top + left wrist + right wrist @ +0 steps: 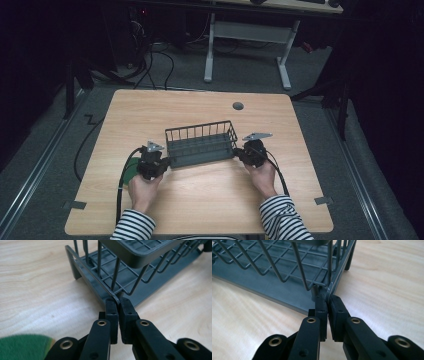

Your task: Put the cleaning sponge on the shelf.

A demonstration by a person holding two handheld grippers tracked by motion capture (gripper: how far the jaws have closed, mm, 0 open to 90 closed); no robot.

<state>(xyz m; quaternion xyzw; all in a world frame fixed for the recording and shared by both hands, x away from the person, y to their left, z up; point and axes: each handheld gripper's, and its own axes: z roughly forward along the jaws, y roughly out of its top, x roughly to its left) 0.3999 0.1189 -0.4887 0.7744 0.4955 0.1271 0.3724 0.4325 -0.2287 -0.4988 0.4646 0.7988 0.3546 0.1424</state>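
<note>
Nearest, at six o'clock, two striped sleeves reach in. The left gripper at nine o'clock of the dark grey wire dish rack is clamped on its rim wire — the right gripper at three o'clock pinches the opposite end the same way. A green sponge lies just beside the left hand. The rack sits mid-counter on the pale wooden counter, feet apparently down. Grasping looks done — lifting or shifting it remains.

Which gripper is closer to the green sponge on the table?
Left. The left gripper, shut on the wire rack's corner, sits right beside the green sponge. The right gripper clamps the rack's opposite end, far from it.
</note>
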